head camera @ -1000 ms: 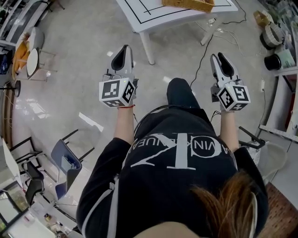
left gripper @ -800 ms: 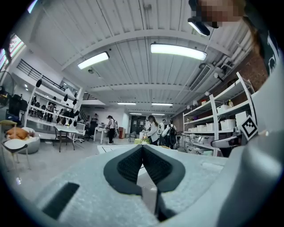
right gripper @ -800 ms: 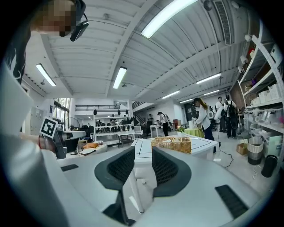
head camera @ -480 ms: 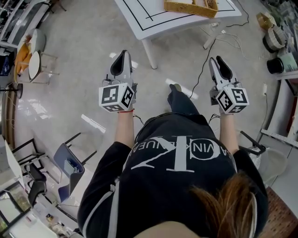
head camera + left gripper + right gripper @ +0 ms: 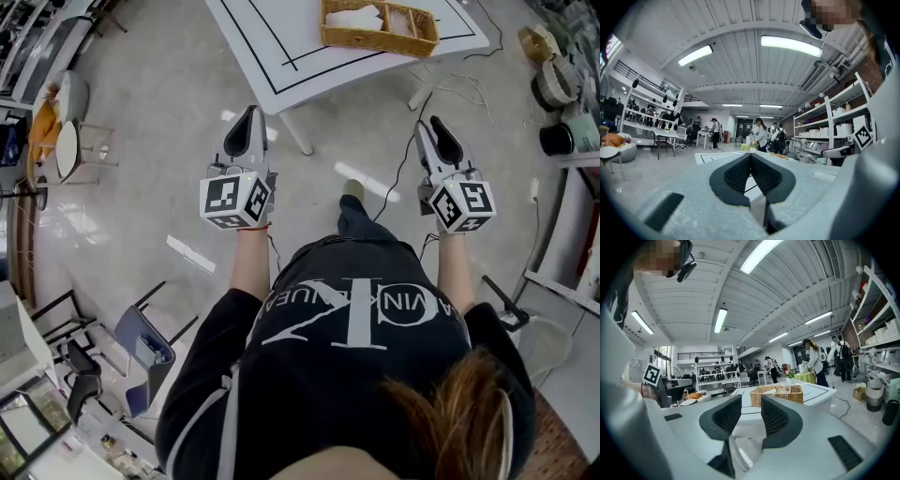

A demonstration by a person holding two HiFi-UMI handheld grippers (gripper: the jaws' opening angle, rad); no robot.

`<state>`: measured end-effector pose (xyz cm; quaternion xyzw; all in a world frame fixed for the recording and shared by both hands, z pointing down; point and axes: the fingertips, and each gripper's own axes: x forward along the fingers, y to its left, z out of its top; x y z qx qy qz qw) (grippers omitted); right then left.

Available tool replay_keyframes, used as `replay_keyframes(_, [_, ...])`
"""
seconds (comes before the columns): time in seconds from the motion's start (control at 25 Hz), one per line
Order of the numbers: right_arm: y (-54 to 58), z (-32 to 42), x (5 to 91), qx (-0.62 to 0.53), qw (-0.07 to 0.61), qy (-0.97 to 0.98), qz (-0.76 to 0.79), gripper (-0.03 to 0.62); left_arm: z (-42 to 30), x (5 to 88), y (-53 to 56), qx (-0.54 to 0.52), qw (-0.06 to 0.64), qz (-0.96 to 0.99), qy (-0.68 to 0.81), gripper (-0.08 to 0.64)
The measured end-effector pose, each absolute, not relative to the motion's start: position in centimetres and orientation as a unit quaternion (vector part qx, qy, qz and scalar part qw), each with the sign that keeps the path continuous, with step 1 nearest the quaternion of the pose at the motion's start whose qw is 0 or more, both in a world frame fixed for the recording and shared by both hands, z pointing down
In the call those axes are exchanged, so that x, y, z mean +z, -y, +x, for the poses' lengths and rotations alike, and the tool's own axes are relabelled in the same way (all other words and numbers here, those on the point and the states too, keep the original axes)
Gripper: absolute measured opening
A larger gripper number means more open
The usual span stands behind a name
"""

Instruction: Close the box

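The box is a wicker basket [image 5: 380,26] with white contents, standing open on a white table [image 5: 281,47] ahead of me; the right gripper view also shows this basket [image 5: 777,395] beyond the jaws. My left gripper [image 5: 249,114] hangs in the air short of the table's near edge, and its pads [image 5: 740,171] meet with nothing between them. My right gripper [image 5: 433,127] hovers over the floor below the table's right corner. Its jaws stand apart, have just been opening a little, and hold nothing [image 5: 751,401].
Cables [image 5: 441,70] trail on the floor by the table leg. Shelving [image 5: 562,141] with pots lines the right side. A blue chair [image 5: 141,342] stands at lower left, a small round table [image 5: 64,122] at far left. Several people [image 5: 760,136] stand far off.
Both grippers and the person have moved forward toward the white table. The basket, cut off at the top edge before, now lies in full view. The right jaws' gap looks slightly wider.
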<state>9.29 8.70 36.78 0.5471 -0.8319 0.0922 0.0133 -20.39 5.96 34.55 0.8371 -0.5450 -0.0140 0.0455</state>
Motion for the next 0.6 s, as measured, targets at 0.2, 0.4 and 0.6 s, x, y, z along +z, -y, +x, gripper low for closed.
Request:
replay_keyframes(0.2, [-4.3, 10.6, 36.8, 0.100, 0.014, 0.834, 0.543, 0.132, -18.8, 34.4, -2.0, -0.008, 0.050, 0.837, 0.545, 0.011])
replay_keyframes(0.4, [-0.4, 11.3, 36.7, 0.099, 0.017, 0.839, 0.535, 0.132, -17.9, 34.2, 1.7, -0.005, 0.052, 0.833, 0.551, 0.011])
replay_keyframes(0.6, [2.5, 12.5, 37.1, 0.109, 0.022, 0.842, 0.527, 0.132, -16.3, 34.4, 4.2, 0.001, 0.056, 0.832, 0.552, 0.011])
